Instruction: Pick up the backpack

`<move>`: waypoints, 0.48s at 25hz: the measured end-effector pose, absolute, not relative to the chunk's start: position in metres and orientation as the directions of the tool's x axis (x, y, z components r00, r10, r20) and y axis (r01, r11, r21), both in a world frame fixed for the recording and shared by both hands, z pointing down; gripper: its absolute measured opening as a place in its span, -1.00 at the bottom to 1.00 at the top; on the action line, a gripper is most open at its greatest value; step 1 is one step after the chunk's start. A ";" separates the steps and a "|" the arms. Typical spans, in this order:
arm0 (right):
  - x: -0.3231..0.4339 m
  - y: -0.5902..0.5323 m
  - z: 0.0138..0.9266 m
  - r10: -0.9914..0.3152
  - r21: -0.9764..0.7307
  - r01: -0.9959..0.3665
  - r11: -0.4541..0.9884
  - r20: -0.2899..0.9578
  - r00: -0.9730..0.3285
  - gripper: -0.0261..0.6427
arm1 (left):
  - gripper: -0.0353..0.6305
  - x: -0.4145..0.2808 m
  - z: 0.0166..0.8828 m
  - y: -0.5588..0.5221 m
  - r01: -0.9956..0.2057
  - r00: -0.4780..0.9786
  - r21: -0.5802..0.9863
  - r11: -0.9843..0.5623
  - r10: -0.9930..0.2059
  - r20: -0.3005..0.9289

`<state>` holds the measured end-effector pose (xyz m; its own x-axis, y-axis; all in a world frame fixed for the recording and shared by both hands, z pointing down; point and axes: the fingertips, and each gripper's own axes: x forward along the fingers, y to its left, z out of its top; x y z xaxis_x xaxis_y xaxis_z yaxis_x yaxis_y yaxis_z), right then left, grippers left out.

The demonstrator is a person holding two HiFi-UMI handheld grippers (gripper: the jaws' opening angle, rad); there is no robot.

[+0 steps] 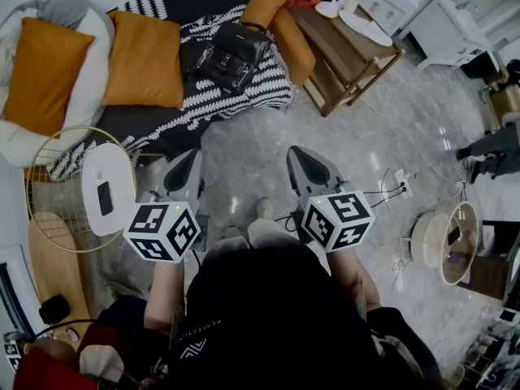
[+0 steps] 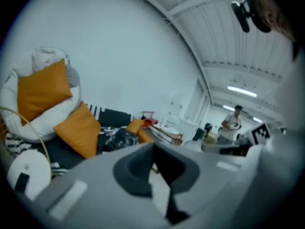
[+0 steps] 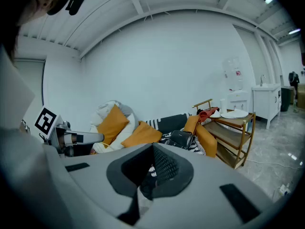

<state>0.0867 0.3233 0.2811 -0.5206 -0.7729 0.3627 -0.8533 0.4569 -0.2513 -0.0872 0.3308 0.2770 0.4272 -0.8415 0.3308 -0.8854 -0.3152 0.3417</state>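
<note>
The black backpack (image 1: 234,54) lies on a black-and-white patterned blanket (image 1: 244,96) on the low couch at the far side of the room. It also shows in the left gripper view as the backpack (image 2: 116,140) and in the right gripper view as the backpack (image 3: 181,138). My left gripper (image 1: 184,171) and right gripper (image 1: 307,167) are held side by side over the grey floor, well short of the backpack. Both are shut with nothing between the jaws.
Orange cushions (image 1: 145,59) flank the backpack. A wooden side table (image 1: 349,47) stands to its right. A wire basket with a white lid (image 1: 106,187) sits by my left gripper. Cables and a power strip (image 1: 400,181) lie on the floor at right.
</note>
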 end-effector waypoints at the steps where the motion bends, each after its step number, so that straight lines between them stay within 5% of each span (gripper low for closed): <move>1: 0.088 0.322 0.281 -0.773 -0.248 -0.854 0.458 0.364 -0.520 -0.94 | -0.88 -0.086 0.277 0.330 -0.886 0.425 0.342 -0.312 -0.842 0.332; 12: 0.097 0.301 0.279 -0.774 -0.288 -0.849 0.442 0.355 -0.524 -0.94 | -0.88 -0.083 0.273 0.314 -0.891 0.406 0.343 -0.296 -0.859 0.313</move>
<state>0.0973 0.3009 0.2790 -0.5237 -0.7743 0.3553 -0.8494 0.4423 -0.2880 -0.0827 0.3140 0.2734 0.4058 -0.8586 0.3133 -0.8914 -0.2962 0.3430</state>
